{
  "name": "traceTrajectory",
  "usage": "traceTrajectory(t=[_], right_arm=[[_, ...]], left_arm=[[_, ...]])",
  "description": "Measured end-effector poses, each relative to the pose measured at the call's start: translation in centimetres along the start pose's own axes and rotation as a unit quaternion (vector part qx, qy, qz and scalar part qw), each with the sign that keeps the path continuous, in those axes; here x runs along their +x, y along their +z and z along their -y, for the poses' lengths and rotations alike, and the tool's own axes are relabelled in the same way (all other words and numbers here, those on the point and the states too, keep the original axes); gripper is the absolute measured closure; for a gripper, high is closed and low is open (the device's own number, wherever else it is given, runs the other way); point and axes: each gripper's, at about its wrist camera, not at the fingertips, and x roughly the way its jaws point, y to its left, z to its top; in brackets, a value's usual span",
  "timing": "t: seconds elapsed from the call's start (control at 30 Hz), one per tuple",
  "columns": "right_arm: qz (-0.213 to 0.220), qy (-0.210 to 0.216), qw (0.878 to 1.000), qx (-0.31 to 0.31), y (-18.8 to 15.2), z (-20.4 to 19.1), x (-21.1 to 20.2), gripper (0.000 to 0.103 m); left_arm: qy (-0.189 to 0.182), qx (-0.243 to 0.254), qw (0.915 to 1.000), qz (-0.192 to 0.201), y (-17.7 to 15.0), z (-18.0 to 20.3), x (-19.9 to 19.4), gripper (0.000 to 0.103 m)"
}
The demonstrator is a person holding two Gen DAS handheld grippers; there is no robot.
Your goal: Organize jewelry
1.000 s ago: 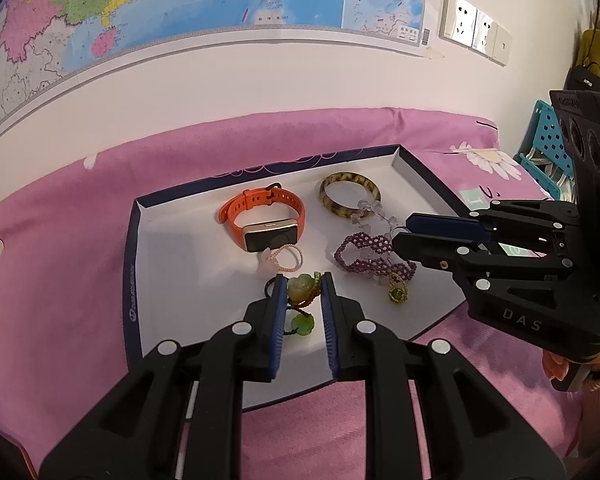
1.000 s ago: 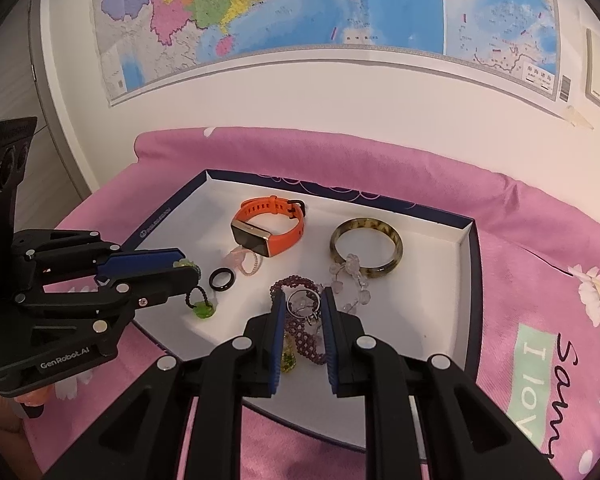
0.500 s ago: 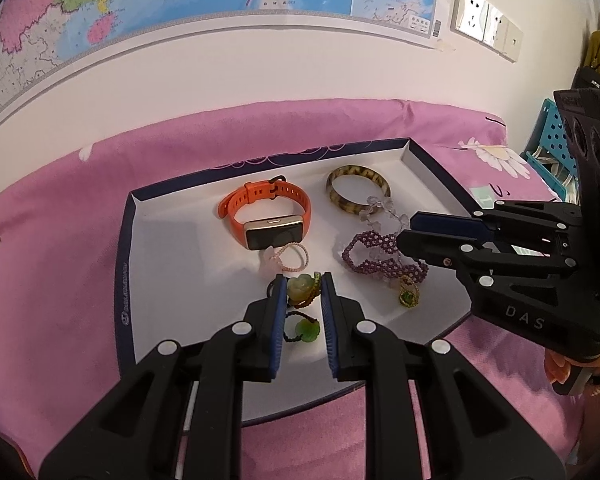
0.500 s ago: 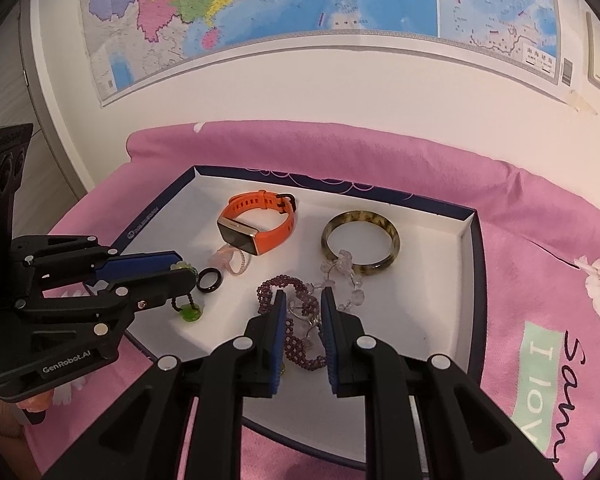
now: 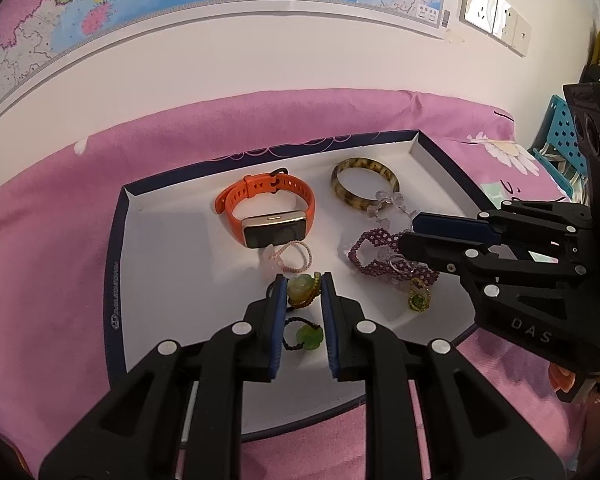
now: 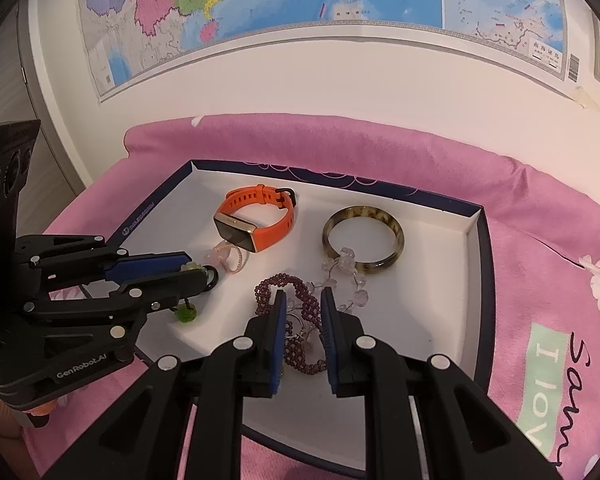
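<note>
A white tray with a dark blue rim [image 5: 118, 248] [image 6: 474, 264] lies on pink cloth. It holds an orange watch [image 5: 268, 210] [image 6: 256, 220], a tortoiseshell bangle [image 5: 364, 184] [image 6: 362, 240], a purple bead bracelet [image 5: 370, 248] [image 6: 276, 286], a clear bead bracelet [image 6: 346, 276] and a pink ring [image 5: 290, 258]. My left gripper [image 5: 303, 286] [image 6: 196, 274] is shut on a jade charm [image 5: 300, 288]; a green bead [image 5: 309, 336] lies below it. My right gripper [image 6: 303, 304] [image 5: 410, 236] stands narrowly open over the purple bracelet and a silver ring [image 5: 398, 262].
A small green-stone ring [image 5: 418, 300] lies near the tray's right front. The pink cloth [image 5: 40, 240] covers the surface around the tray. A white wall with a map [image 6: 300, 20] stands behind. A blue perforated basket [image 5: 560, 136] sits at far right.
Both cameras have pulled back slightly and the tray sits a little further away. The right gripper has drawn back toward the near part of the purple bracelet. The left gripper keeps the jade charm.
</note>
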Motion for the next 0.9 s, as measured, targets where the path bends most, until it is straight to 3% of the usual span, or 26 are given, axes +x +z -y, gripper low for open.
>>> traceTrajectory(t=[0.3,0.4,0.53,0.77,0.9], right_arm=[[-0.004,-0.003,1.000,0.007,0.1,0.2,0.4,0.086],[-0.003,-0.004,1.000,0.008,0.0,0.1,0.4,0.085],[0.007,-0.007,1.000,0.014,-0.1,0.2,-0.1,0.067],[0.024,-0.007,0.999,0.025,-0.6,0.2,-1.8,0.048],[0.034,-0.010,0.999,0.034,-1.2,0.3,-2.8,0.033]], left_arm=[[0.001,-0.007,0.9999,-0.009,0.0,-0.3,0.8,0.085],[0.002,-0.005,0.9999,-0.010,-0.1,-0.2,1.0,0.076],[0.001,-0.007,1.0000,-0.007,-0.3,-0.3,0.7,0.062],[0.000,-0.007,0.9999,0.015,-0.6,-0.2,-1.1,0.039],[0.013,0.000,0.9994,0.032,-0.9,0.2,-2.7,0.024]])
